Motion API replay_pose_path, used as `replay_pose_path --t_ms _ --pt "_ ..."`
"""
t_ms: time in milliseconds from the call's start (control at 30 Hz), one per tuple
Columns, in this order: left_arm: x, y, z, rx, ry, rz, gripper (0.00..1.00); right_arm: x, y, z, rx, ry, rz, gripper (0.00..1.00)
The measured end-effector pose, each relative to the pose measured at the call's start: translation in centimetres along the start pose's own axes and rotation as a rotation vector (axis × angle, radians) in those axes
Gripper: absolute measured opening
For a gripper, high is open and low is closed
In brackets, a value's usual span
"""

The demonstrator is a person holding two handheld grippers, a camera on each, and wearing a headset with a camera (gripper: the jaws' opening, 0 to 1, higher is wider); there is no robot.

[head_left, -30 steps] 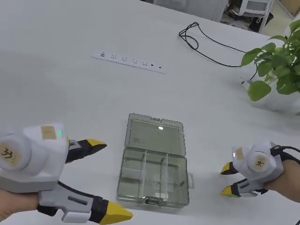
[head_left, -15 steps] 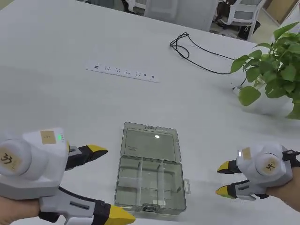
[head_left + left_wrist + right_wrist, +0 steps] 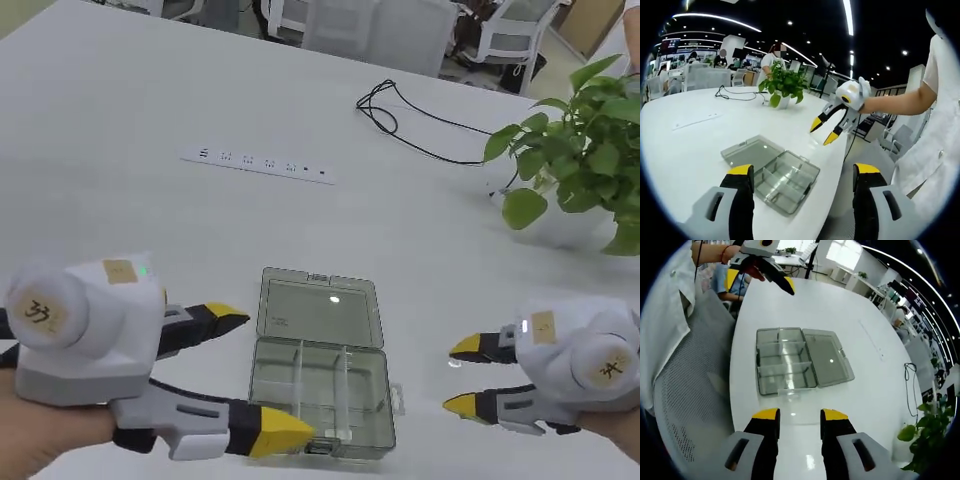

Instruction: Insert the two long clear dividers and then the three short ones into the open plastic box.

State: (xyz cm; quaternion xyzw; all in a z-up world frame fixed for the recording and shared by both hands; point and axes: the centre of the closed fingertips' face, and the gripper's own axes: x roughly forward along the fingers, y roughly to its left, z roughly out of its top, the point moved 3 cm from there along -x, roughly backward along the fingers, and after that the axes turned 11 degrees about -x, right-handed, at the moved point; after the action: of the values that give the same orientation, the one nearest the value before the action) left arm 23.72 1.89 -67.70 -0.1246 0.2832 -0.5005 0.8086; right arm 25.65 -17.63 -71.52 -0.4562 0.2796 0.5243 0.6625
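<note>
An open, clear grey plastic box [image 3: 318, 388] lies on the white table, with its lid [image 3: 320, 306] folded back flat. Clear dividers [image 3: 340, 372] stand inside it and split it into compartments. My left gripper [image 3: 255, 375] is open and empty beside the box's left front corner, one yellow tip near the front wall. My right gripper [image 3: 465, 376] hovers open and empty to the right, apart from the box. The left gripper view has the box [image 3: 782, 179] ahead of the left gripper [image 3: 802, 172]. In the right gripper view the box [image 3: 782, 360] lies beyond the right gripper [image 3: 800, 415].
A white power strip [image 3: 255, 162] and a black cable [image 3: 400, 110] lie farther back on the table [image 3: 120, 120]. A potted plant [image 3: 575, 150] stands at the right. Office chairs stand past the far edge.
The camera has tilted, so the scene shifted. Both grippers have drifted slightly toward the box and stay open. The box has not moved.
</note>
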Motion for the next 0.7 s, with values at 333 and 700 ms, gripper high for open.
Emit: replay_pose_path --t_ms 333,700 --pt "1.1 -1.2 1.4 -0.16 -0.052 -0.02 0.62 -1.1 1.0 3.9 -0.029 -0.055 -0.029 0.33" --pt "2.6 -2.4 1.4 -0.314 -0.045 -0.065 0.42 -2.0 1.4 7.8 -0.056 -0.108 -0.06 0.33"
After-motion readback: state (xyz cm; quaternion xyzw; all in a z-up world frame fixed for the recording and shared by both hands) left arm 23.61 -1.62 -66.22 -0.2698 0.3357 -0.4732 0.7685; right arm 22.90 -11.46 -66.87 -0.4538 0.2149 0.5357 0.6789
